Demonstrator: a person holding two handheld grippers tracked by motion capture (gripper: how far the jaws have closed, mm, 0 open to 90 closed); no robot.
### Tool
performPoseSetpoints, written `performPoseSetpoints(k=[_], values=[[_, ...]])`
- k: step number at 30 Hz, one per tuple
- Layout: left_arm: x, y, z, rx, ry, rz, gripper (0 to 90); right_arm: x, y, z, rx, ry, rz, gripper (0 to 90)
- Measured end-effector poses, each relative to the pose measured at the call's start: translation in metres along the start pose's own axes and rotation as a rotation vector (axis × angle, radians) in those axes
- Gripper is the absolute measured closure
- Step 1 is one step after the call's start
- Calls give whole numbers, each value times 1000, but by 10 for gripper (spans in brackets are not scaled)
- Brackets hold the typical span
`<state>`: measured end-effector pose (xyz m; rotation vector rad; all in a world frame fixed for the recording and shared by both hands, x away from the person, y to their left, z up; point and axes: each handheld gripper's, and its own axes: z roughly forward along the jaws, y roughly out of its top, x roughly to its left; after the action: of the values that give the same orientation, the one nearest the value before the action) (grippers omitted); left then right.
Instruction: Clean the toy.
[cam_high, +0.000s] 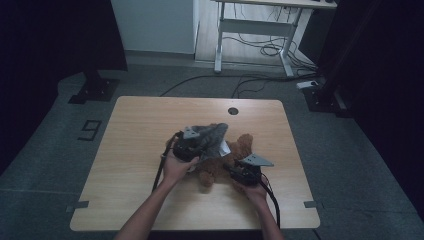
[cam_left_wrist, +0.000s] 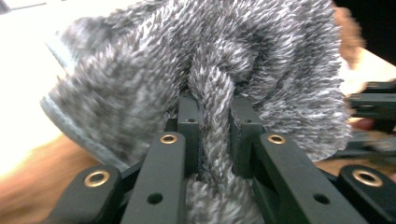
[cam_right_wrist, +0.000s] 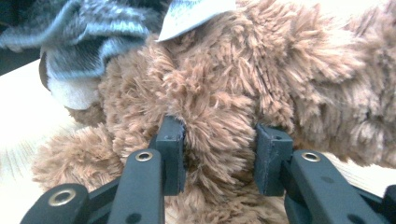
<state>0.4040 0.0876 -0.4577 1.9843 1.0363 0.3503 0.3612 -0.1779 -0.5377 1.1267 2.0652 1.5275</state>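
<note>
Table (cam_high: 140, 130) of light wood carries a brown plush bear (cam_high: 235, 150) near its centre, with a grey fuzzy garment (cam_high: 210, 132) draped over the bear's upper part. The left gripper (cam_high: 192, 145) is held at the left side of the bear, and its jaws are clamped together on a fold of the grey garment (cam_left_wrist: 210, 84); in the left gripper view a pinched ridge of fuzzy fabric runs up between the two black jaws and spreads out above them. The right gripper (cam_high: 240, 167) sits at the near right side of the bear, and its jaws are pressed into the brown fur (cam_right_wrist: 224, 93) on both sides, gripping a thick bulge of the plush body. In the right gripper view, the grey garment (cam_right_wrist: 88, 32) lies over the upper left part of the bear, and a small white label (cam_right_wrist: 191, 11) hangs at the top edge. The bear rests on the table surface. A round hole (cam_high: 233, 111) is set in the table's far edge, well apart from the bear. A white desk frame (cam_high: 260, 30) with loose cables stands on the floor beyond the table.
</note>
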Motion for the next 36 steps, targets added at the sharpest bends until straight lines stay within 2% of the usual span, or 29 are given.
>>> performPoseSetpoints(k=[3,6,9,12,14,17,19,23,28,32,33,34,36], values=[[18,-3,-14,-30,-19,-52,776,1,0,0,-2,3,-5,616],[28,-6,-28,-54,22,-54,776,0,0,0,-3,7,-2,617],[42,-12,-40,-57,62,-69,775,-1,0,0,-2,10,-3,617],[56,-20,-46,-53,74,-101,775,0,0,0,-4,9,-2,616],[62,-24,-49,-49,82,-115,775,0,0,0,-4,8,-2,616],[67,-28,-54,-47,93,-115,775,-1,-1,0,-6,10,-1,616],[67,-26,-58,-56,78,-118,775,-1,-1,0,-6,10,1,616],[53,-15,-60,-80,44,-92,775,-2,-1,0,-7,14,7,616],[15,5,-46,-74,-32,-13,775,-2,-1,-1,-8,14,7,616],[-14,15,-27,-61,-89,25,774,-3,-1,-1,-12,17,-1,616],[-18,15,-23,-51,-84,35,773,-3,-1,-1,-11,18,1,617],[-24,13,-11,-14,-61,61,773,-3,-1,-1,-9,19,-2,616],[-23,11,-6,0,-63,51,773,-3,-1,-1,-10,19,0,617]])
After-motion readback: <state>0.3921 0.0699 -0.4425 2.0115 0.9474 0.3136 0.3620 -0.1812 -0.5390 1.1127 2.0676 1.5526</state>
